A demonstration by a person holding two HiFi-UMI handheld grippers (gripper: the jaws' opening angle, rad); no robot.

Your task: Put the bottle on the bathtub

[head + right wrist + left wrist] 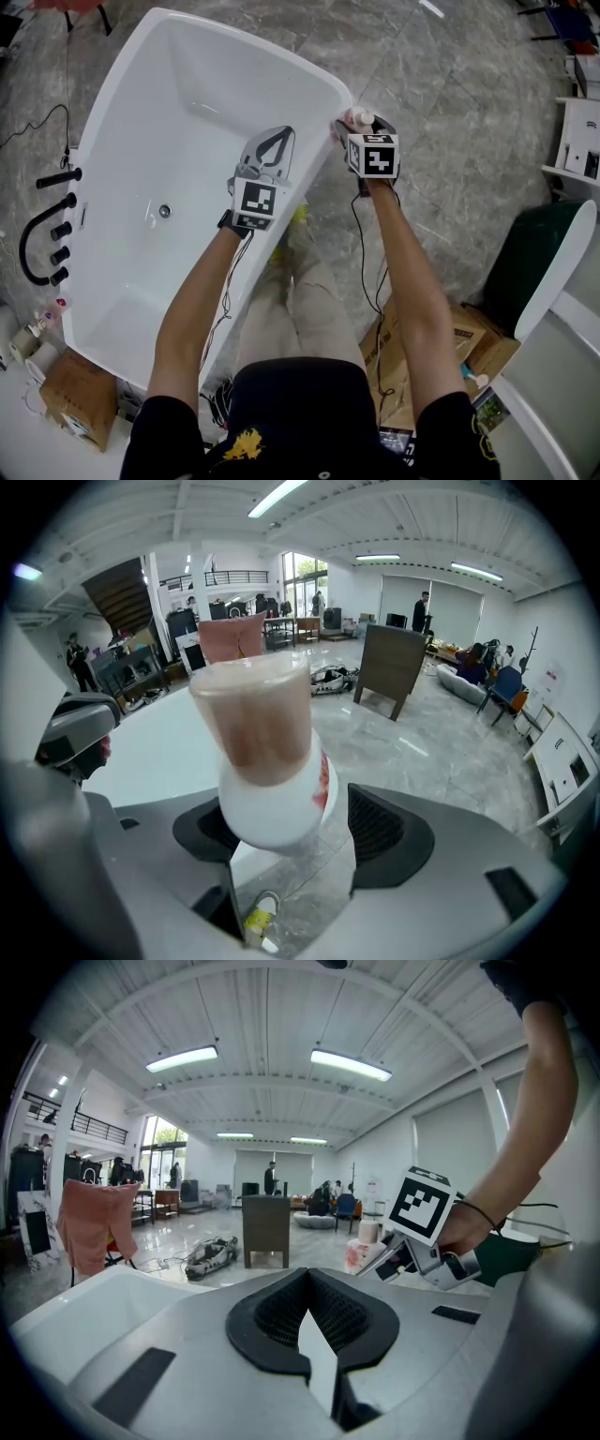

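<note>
- Right gripper view shows the white plastic bottle (pixel 267 752), with its pale pink cap and a red patch of label, standing close before the camera between the two jaws.
- Its base appears to rest on the corner rim of the white glossy bathtub (pixel 206 122), at the end far from the black taps (pixel 47 244). The head view places it right at that outer corner, next to the grey marble floor (pixel 450 94).
- From the left gripper view the bottle looks upright, though its foot is partly covered.
- The right tool (pixel 298 841) stands wide. A clear gap shows between the bottle and the right-hand pad, while the left-hand pad is close to the bottle or just touching it. No squeeze is visible, so the bottle seems to carry its own weight.
- The left tool (pixel 278 136) hovers over the basin just beside the rim. Its tips are together with nothing between them, and it plays no part in the placing.
- As a judgement, the placing itself looks done, with the bottle on the tub and released.
- What remains is to draw the right tool back without brushing the bottle, since it sits near the rim's edge and could tip to the floor.
</note>
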